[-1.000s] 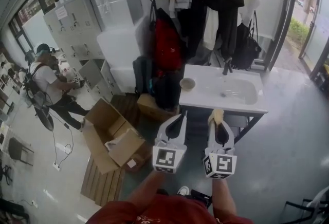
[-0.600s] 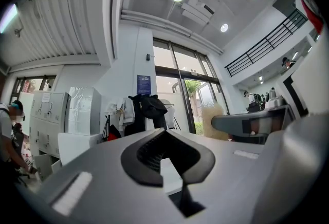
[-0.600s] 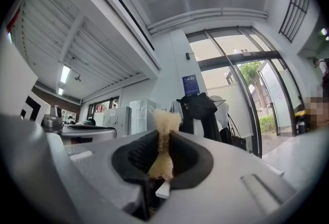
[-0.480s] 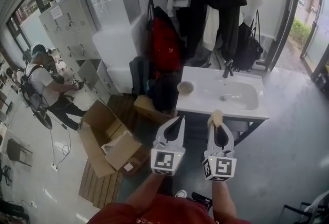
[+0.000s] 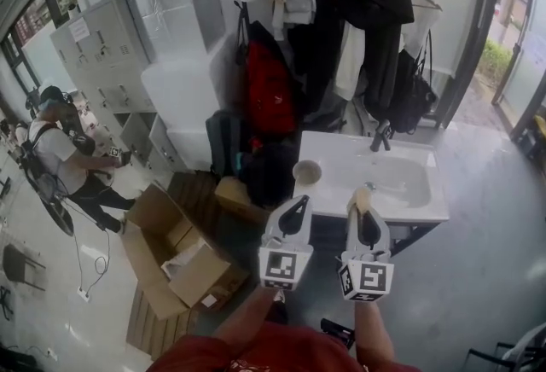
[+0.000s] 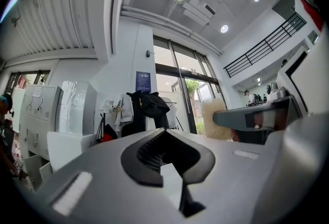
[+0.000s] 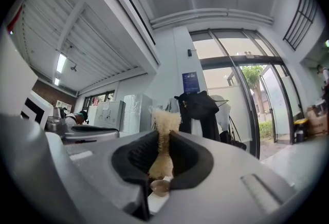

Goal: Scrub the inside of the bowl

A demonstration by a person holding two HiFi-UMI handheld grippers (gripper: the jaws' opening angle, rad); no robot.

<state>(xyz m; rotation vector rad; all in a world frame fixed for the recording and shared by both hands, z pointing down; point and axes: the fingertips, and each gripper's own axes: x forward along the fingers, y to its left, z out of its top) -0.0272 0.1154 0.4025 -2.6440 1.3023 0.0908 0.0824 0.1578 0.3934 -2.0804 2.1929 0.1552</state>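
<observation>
1. Washbasin surface (image 5: 341, 159): white, with a sunken basin toward my right and a tap (image 5: 380, 136) at its back edge. Coats (image 5: 341, 3) and bags hang behind it.
2. Cardboard box (image 5: 162, 242): open, on the floor at my left, well apart from the surface.
3. Left claw (image 5: 296, 206) (image 6: 164, 135): I hold it in the air, short of the surface's near edge. Its jaws are together with nothing between them.
4. Right claw (image 5: 363, 206) (image 7: 163, 138): level with the left claw and just beside it, jaws clamped on the sponge.
5. Bowl (image 5: 306, 171): upright on the left end of the surface, beside the basin, apart from both claws.
6. Sponge (image 5: 362, 193) (image 7: 164, 117): tan and fuzzy, its tip sticking out past the right claw's jaw tips.
</observation>
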